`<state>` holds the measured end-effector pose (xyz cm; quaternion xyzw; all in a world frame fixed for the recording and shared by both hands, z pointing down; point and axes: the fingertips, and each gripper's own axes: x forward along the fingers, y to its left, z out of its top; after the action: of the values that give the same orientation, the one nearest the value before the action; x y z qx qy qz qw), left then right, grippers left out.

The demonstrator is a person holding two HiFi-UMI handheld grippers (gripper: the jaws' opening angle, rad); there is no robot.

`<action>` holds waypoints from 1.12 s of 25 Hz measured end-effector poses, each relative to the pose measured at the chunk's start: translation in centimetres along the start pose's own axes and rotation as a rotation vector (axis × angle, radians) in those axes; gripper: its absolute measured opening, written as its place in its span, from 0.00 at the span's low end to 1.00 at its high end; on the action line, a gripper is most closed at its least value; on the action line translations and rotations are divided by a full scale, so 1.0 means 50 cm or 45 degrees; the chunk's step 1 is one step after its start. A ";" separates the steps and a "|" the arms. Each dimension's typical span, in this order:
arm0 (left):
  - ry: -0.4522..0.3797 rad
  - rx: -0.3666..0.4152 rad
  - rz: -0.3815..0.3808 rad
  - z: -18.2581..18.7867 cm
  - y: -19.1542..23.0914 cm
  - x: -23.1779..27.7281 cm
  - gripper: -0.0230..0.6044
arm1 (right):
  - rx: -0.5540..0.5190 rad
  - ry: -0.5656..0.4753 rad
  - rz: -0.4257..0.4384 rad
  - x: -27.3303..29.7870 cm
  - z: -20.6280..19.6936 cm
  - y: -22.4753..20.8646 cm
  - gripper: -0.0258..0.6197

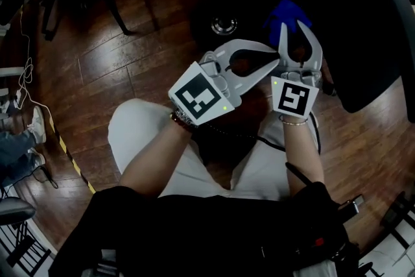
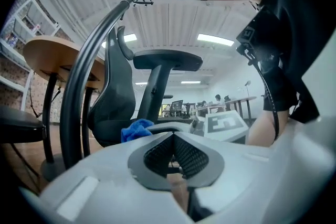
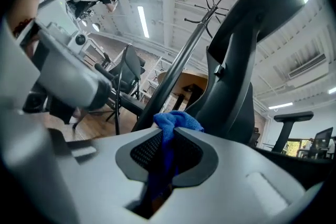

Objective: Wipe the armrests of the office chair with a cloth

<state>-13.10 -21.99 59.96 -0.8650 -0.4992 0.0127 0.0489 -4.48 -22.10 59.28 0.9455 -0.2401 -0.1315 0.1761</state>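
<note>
Cloth (image 3: 178, 120) between right gripper (image 3: 169, 132) jaws, blue bunch beyond the tips

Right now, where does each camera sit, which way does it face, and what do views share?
Head view: on the person's head, facing steeply down at the floor; legs, forearms, left gripper and right gripper show.
Left gripper view: on the left gripper, looking along its shut jaws toward the armrest; the person's torso shows.
Right gripper view: on the right gripper, looking up past the chair back; the left gripper shows.
Shared: all three show the blue cloth in the right gripper.
</note>
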 end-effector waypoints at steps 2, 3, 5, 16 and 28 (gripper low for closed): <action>-0.039 0.006 0.023 0.016 0.009 -0.010 0.05 | 0.006 0.039 0.016 0.007 -0.021 0.007 0.11; -0.054 0.000 0.034 0.021 0.015 -0.015 0.05 | 0.014 0.062 0.020 0.011 -0.032 0.010 0.11; -0.058 -0.013 0.050 0.020 0.025 -0.023 0.05 | 0.030 0.124 0.027 0.017 -0.057 0.017 0.11; -0.070 0.000 0.062 0.020 0.040 -0.036 0.05 | 0.104 0.058 -0.149 -0.005 0.049 -0.042 0.11; -0.122 -0.060 0.074 0.030 0.064 -0.019 0.05 | -0.122 -0.138 -0.368 -0.084 0.285 -0.173 0.11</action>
<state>-10.90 -24.29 58.13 -0.8785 -0.4757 0.0438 0.0041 -9.28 -16.70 43.67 0.9523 -0.1042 -0.2175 0.1869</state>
